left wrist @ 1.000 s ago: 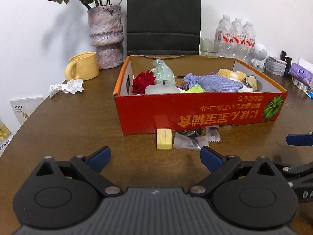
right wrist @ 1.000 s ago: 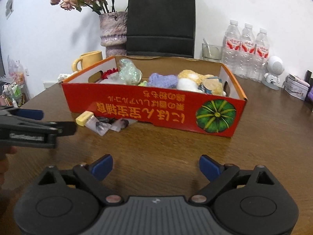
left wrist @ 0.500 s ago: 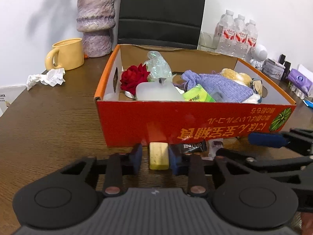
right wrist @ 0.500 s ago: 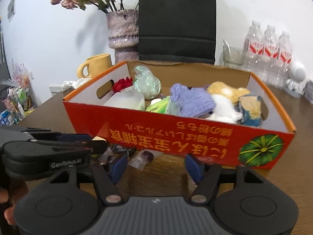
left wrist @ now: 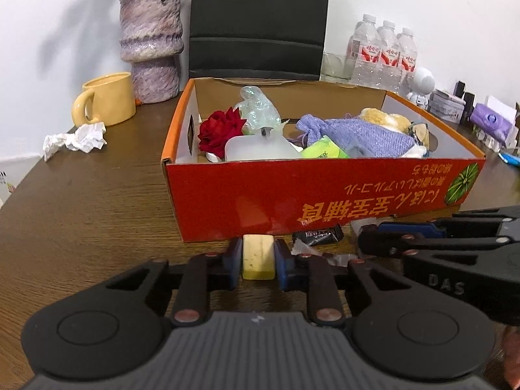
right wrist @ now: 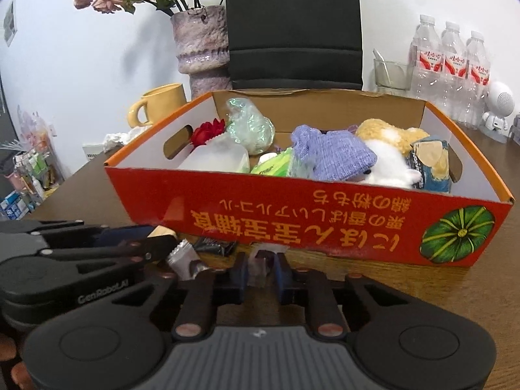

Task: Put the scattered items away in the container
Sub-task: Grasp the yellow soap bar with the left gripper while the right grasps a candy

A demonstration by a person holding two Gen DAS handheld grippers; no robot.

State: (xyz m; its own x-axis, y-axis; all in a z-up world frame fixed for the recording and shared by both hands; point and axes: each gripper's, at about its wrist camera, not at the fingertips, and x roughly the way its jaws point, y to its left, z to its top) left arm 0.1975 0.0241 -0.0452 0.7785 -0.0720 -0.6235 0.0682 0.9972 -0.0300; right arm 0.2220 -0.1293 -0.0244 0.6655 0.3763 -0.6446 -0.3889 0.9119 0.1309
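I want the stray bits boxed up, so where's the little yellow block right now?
In the left wrist view the yellow block sits low and centre on the table, against the red box front, pinched in the left gripper, with a black candy wrapper to its right.

My dark wooden desk (left wrist: 81,201) runs back to a plain white wall (left wrist: 65,26). A black chair back (left wrist: 256,22) stands behind it, beside a mottled purple vase (left wrist: 149,42) that throws a soft shadow on the wall.
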